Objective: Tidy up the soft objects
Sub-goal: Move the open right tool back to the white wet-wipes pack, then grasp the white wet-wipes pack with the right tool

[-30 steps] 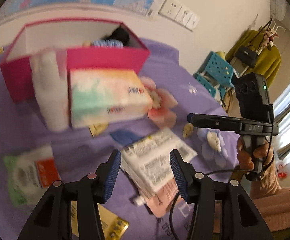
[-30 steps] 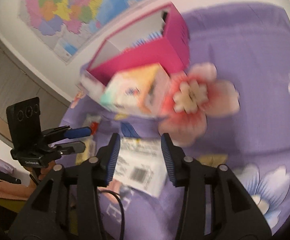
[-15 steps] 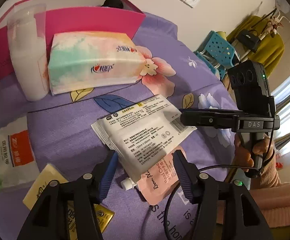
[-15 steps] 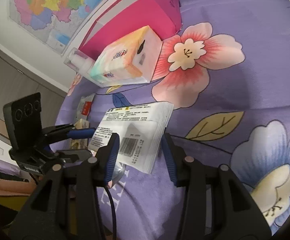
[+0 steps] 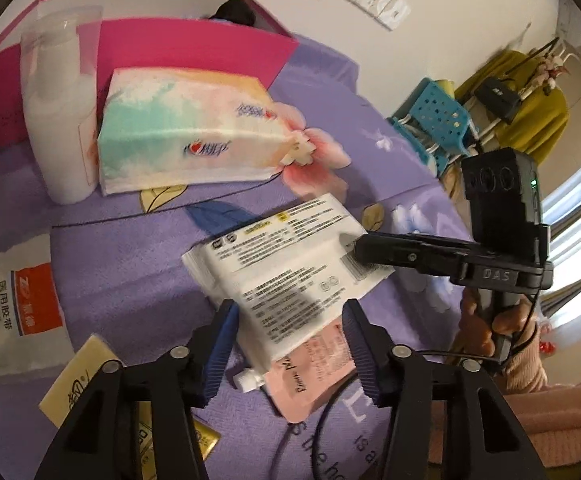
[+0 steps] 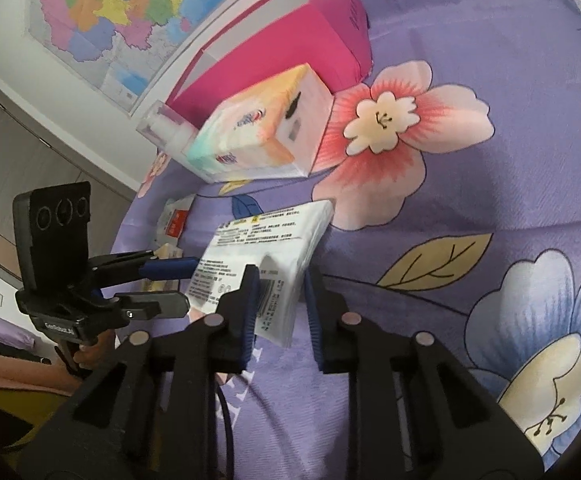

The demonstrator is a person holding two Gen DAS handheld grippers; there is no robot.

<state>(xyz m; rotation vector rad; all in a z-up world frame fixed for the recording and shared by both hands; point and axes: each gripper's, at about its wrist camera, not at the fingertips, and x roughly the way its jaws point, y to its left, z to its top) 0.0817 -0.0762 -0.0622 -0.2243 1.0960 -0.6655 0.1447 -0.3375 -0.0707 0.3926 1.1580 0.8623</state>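
Our right gripper [image 6: 280, 300] has its jaws closing around the near corner of the white packet [image 6: 268, 254], which sits between the blue pads; whether both pads already press on it we cannot tell, since a gap shows on the right side. Our left gripper [image 5: 288, 344] is closing too, its jaws spread on either side of the packet's near end, and the pads do not clearly touch it.

The packet is a flat, thick stack of white plastic-wrapped sheets, printed with dense black text, a small yellow label and a barcode. It looks lifted slightly off the purple flowered bedspread [image 6: 490, 160] at the right gripper's end and lies partly over a pink pouch [image 5: 314, 376] with a white cap.

Both grippers point down at a slant toward the bed. In the left view, the right gripper [image 5: 370, 248] reaches in from the side, with a hand [image 5: 490, 320] in a pink sleeve wrapped round its handle.

Beyond the packet lies a pastel tissue pack [image 5: 186, 136], touching a clear-capped white bottle [image 5: 58, 120], and behind both stands an open pink box [image 5: 194, 44]. To the left lie a bag with a red label [image 5: 14, 304] and a yellow packet [image 5: 78, 384]. A map [image 6: 122, 12] hangs on the wall.
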